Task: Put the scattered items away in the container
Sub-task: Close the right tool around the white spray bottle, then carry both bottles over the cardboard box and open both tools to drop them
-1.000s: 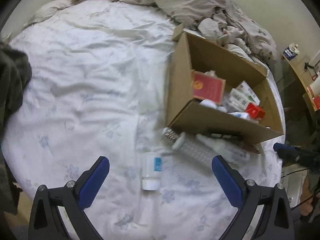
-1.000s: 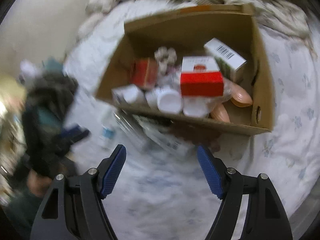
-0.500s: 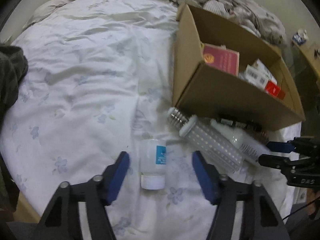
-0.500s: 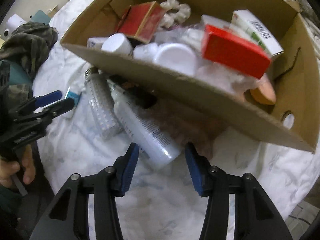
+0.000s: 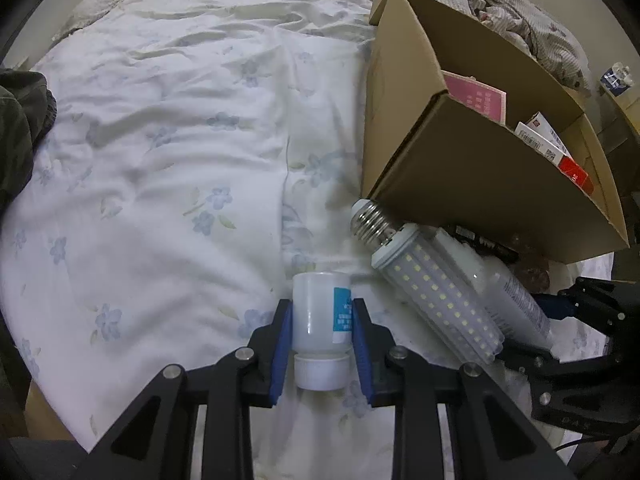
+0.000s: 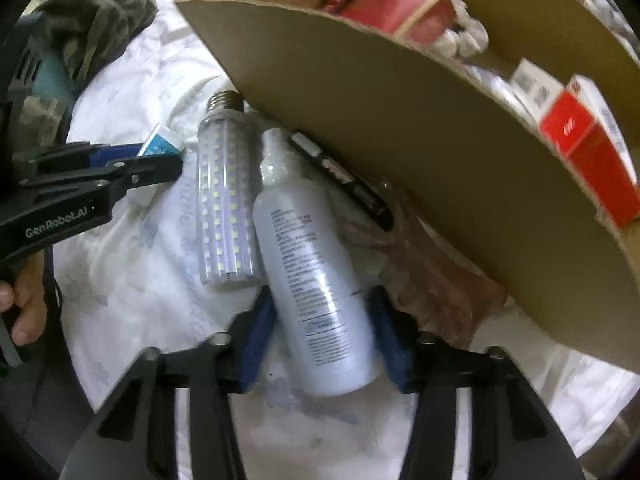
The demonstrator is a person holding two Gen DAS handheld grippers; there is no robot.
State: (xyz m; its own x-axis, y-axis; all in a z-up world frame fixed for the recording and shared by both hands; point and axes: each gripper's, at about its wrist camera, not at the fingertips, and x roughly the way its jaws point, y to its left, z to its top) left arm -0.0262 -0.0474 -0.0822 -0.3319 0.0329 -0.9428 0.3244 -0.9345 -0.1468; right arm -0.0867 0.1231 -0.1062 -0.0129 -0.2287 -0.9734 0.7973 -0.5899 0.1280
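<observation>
Jaws, left gripper (image 5: 321, 347): closing, blue pads pressed on both sides of the small white jar (image 5: 320, 312), which lies on its side with its cap toward the camera.
Jaws, right gripper (image 6: 322, 336): closing about the lower body of the white spray bottle (image 6: 308, 264); left pad at the bottle wall, right pad seemingly a little clear, blur prevents certainty.

Bed (image 5: 160, 152): white floral sheet, soft and creased; carries everything listed.
Cardboard box (image 5: 472, 168): the container, open-topped, already part filled with red and white cartons; stands just beyond the loose items.
White spray bottle: lying flat, nozzle toward the box, touching the LED corn bulb (image 6: 226, 200) along one side.
LED corn bulb: lying flat, screw base at the box corner.
Black marker (image 6: 344, 178): against the box wall.
Small white jar: well left of the box, blue label uppermost.

Handling note: likely best to finish both closures before lifting, raise straight up so the bottle does not drag the bulb, clear the near box wall, then release low inside.
</observation>
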